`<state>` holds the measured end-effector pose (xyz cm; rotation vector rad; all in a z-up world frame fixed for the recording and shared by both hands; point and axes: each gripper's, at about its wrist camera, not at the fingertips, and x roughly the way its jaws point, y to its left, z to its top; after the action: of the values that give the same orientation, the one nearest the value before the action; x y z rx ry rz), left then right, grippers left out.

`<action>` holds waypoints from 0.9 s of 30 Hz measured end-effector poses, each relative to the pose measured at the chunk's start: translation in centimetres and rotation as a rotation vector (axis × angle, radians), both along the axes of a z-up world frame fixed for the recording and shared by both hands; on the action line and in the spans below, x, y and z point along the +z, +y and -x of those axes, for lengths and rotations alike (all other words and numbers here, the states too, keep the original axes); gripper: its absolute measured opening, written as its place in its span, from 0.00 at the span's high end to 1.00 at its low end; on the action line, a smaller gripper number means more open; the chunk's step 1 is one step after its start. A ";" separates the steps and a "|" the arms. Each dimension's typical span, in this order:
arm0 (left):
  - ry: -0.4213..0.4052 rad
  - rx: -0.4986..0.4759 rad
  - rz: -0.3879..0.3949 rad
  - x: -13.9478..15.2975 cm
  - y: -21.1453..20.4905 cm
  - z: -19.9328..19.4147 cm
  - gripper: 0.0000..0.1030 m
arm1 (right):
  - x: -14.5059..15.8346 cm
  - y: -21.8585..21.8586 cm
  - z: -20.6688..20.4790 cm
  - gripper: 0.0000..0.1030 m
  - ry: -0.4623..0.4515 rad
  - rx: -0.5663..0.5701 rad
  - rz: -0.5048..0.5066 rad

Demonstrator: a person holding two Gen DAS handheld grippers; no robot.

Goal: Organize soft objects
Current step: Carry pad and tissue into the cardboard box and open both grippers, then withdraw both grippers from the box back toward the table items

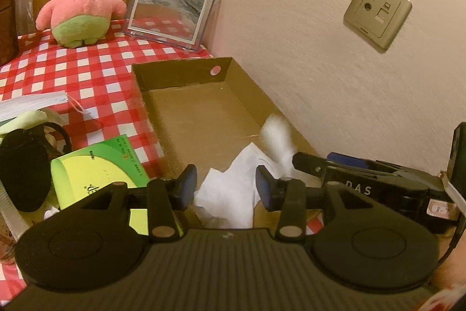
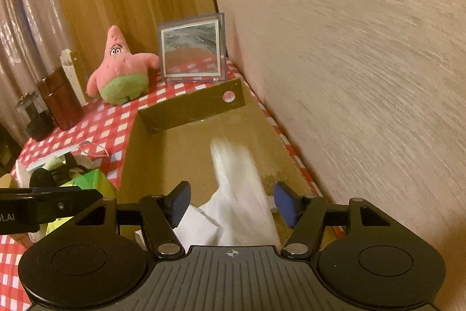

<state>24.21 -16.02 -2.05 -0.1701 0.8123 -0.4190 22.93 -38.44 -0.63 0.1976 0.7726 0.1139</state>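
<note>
A white cloth [image 1: 233, 188] lies crumpled in the near end of an open cardboard box [image 1: 186, 72], which sits along the wall-side edge of a tabletop covered in a red-and-white checked tablecloth [image 1: 72, 72]. The left gripper [image 1: 225, 185] and the right gripper [image 2: 231, 203] both hang over the cloth with jaws apart, pads clear of the fabric. A pink star plush [image 1: 81, 5] stands at the far edge beside a framed picture [image 1: 171, 10].
</note>
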 end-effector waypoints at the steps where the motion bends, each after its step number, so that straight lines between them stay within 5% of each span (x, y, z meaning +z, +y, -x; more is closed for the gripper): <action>1: -0.001 0.004 -0.001 0.0 0.1 0.1 0.58 | 0.0 0.1 0.0 0.38 0.003 0.000 0.003; 27: -0.063 0.104 0.011 4.5 4.8 7.1 0.37 | 5.4 4.9 6.1 0.38 -0.015 0.080 0.072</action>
<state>17.13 -11.20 2.46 -0.2079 0.7364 -0.3291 16.79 -33.51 4.80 0.0978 0.7688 0.1631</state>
